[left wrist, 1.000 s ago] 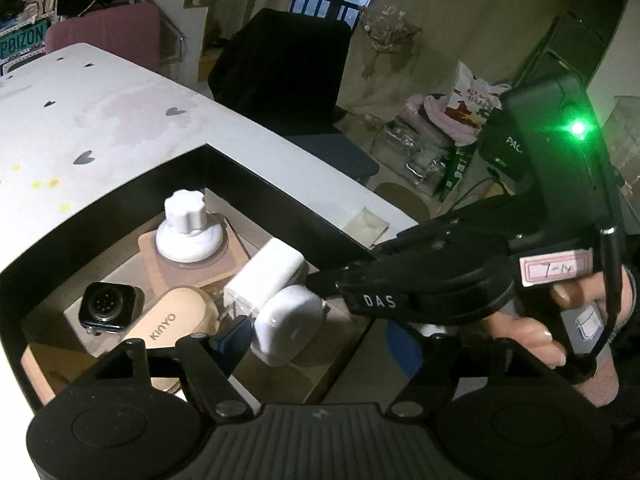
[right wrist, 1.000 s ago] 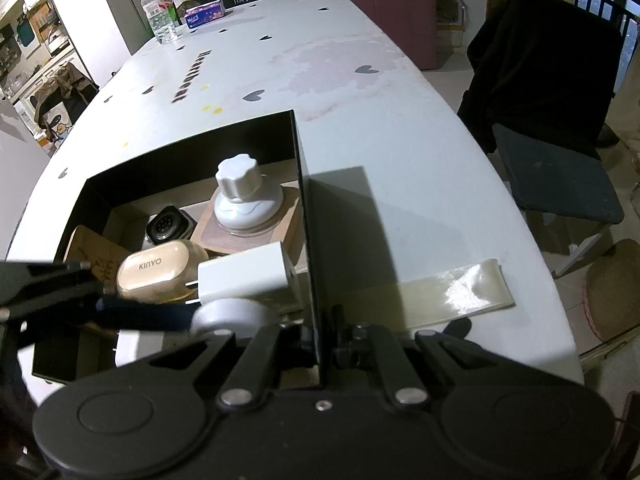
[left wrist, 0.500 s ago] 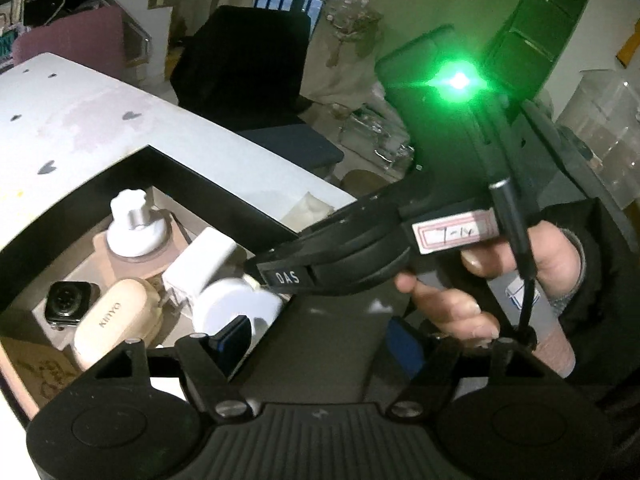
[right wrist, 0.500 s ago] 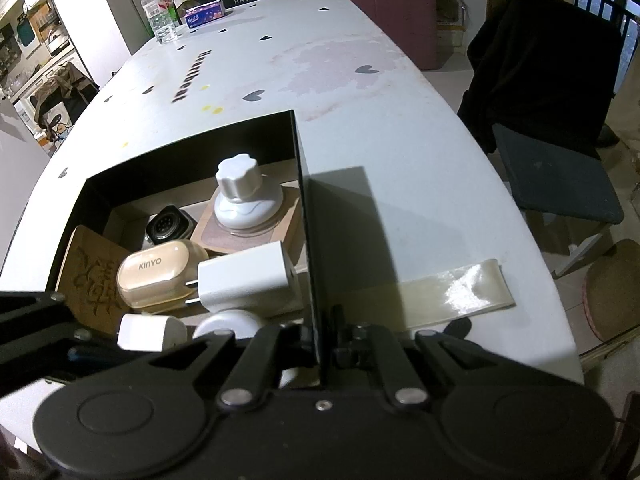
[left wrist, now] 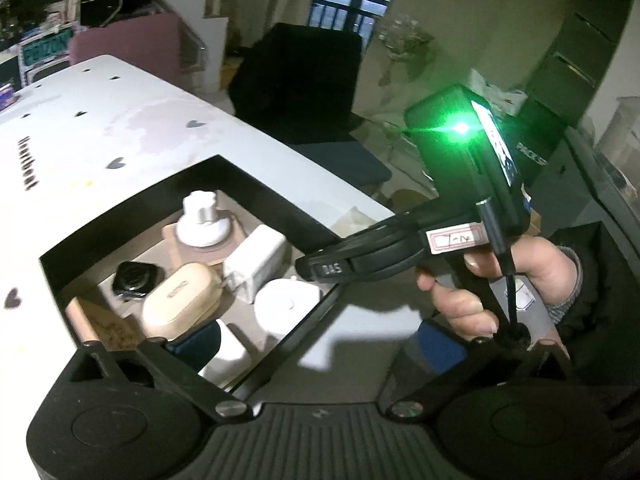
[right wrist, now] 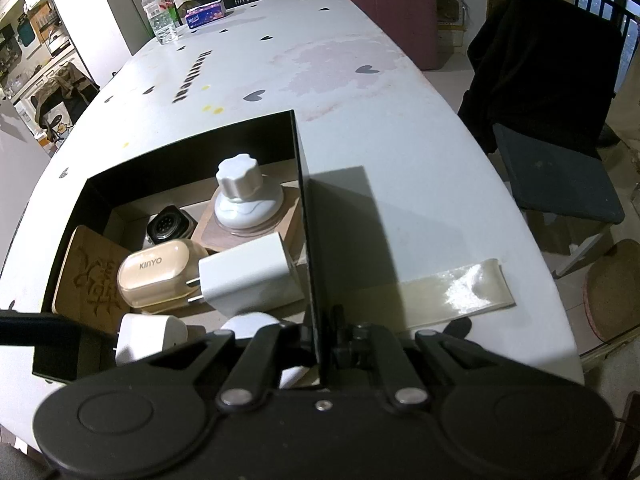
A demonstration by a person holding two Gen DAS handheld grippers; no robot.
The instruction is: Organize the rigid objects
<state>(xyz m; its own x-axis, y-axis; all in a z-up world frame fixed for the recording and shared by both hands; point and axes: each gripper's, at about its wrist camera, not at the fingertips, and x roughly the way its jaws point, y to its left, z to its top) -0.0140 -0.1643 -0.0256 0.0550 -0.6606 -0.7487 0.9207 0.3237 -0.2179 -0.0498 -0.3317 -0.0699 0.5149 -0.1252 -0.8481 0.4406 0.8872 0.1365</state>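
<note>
A black box (right wrist: 298,152) sits on the white table and holds a white knob on a wooden block (right wrist: 244,196), a black cube (right wrist: 170,230), a beige KINYO case (right wrist: 156,276), a white charger (right wrist: 248,274), a small white plug (right wrist: 150,338) and a round white thing (left wrist: 286,306). My right gripper (right wrist: 320,344) is shut on the box's right wall near its front corner. My left gripper (left wrist: 316,340) is open and empty above the box's front corner, its blue pads (left wrist: 200,344) wide apart. The right gripper also shows in the left wrist view (left wrist: 328,270).
A strip of clear tape (right wrist: 452,290) lies on the table right of the box. A water bottle (right wrist: 158,12) and a tissue pack (right wrist: 206,16) stand at the table's far end. A dark chair (right wrist: 548,128) stands at the right edge.
My left gripper has pulled back out of the box and left the small white plug lying at the box's front. The right gripper has stayed clamped on the box wall.
</note>
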